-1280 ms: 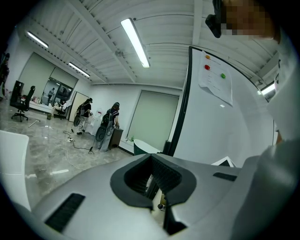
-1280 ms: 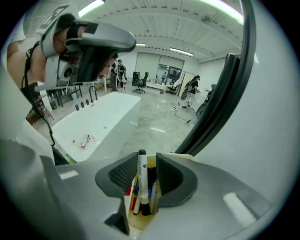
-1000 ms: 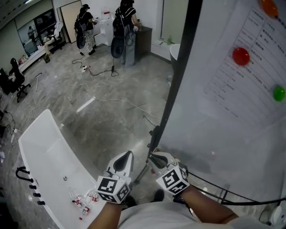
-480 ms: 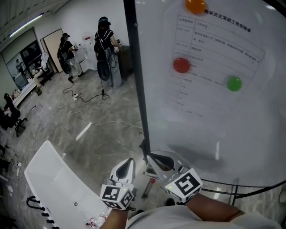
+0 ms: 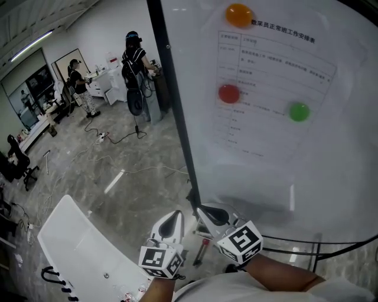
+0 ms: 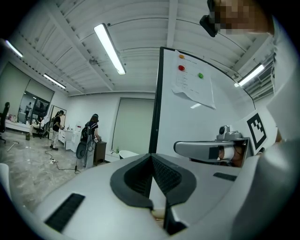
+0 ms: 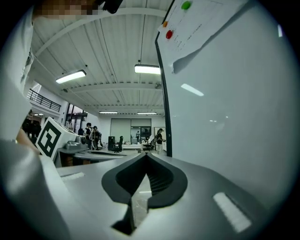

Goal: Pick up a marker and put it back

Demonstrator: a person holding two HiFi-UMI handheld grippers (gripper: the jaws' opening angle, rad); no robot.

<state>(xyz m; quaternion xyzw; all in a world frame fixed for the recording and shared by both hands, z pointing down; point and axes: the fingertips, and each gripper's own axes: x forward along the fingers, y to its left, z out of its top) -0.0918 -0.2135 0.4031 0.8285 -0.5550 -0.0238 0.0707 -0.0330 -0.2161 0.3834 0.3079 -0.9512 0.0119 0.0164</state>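
The left gripper (image 5: 172, 219), a white two-jaw unit with a square-marker cube, is held low in the head view. In the left gripper view its jaws are fully together at the tip, with nothing between them. The right gripper (image 5: 208, 213), of the same build, is just beside it, nearer the large white whiteboard (image 5: 331, 177). Its jaws are likewise closed flush and hold nothing. Both grippers point toward the black left edge post (image 5: 177, 118) of the whiteboard. A printed white paper sheet (image 5: 266, 100) lies flat on the whiteboard under three round magnets: an orange magnet (image 5: 238, 15) at the top, a red magnet (image 5: 229, 93) at the left edge and a green magnet (image 5: 299, 111) at the right. A slim slanted stick with a red portion (image 5: 199, 252) shows below and between the two grippers; whether it is the marker cannot be told. A long white table (image 5: 77, 236) stands to the left on the grey floor.
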